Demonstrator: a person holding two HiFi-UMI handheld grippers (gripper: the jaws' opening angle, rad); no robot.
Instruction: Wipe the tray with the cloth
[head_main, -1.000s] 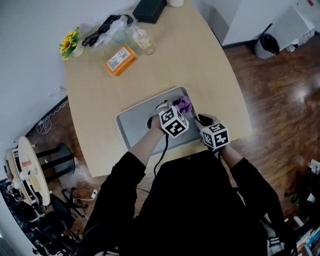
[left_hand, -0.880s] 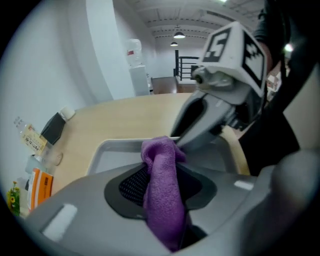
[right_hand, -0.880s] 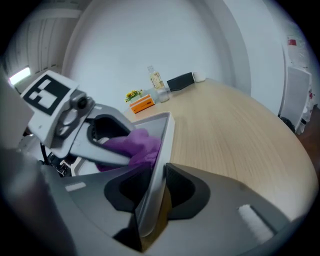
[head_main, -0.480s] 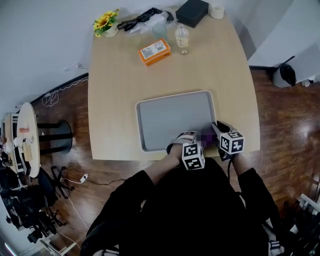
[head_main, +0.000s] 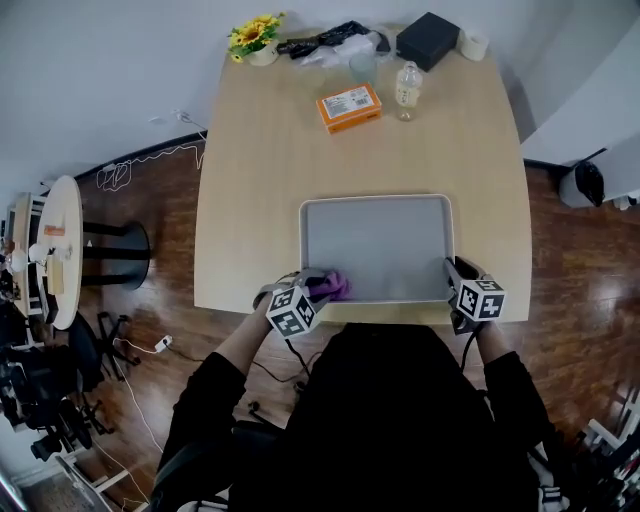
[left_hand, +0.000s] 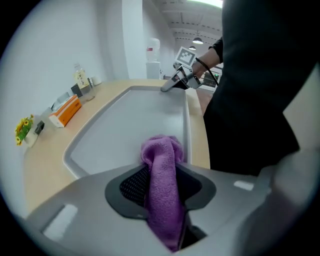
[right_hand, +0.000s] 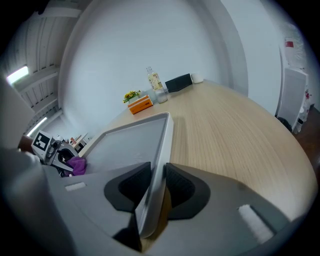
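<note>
A grey rectangular tray (head_main: 380, 245) lies on the wooden table near its front edge. The purple cloth (head_main: 332, 287) sits at the tray's near-left corner, with my left gripper (head_main: 318, 290) shut on it. In the left gripper view the cloth (left_hand: 162, 185) is pinched between the jaws and hangs over the tray (left_hand: 135, 120). My right gripper (head_main: 455, 275) is at the near-right corner. In the right gripper view both pads clamp the tray's rim (right_hand: 159, 165), and the left gripper (right_hand: 60, 155) with the cloth (right_hand: 76, 165) shows at the far left.
At the table's far end stand an orange box (head_main: 350, 107), a small bottle (head_main: 406, 90), a black box (head_main: 428, 40), a tape roll (head_main: 473, 45), yellow flowers (head_main: 255, 38) and black cables (head_main: 335, 42). A round side table (head_main: 55, 265) stands on the floor left.
My left gripper has carried the cloth leftwards along the tray's near edge, from beside the right gripper to the near-left corner. The right gripper has stayed on its corner.
</note>
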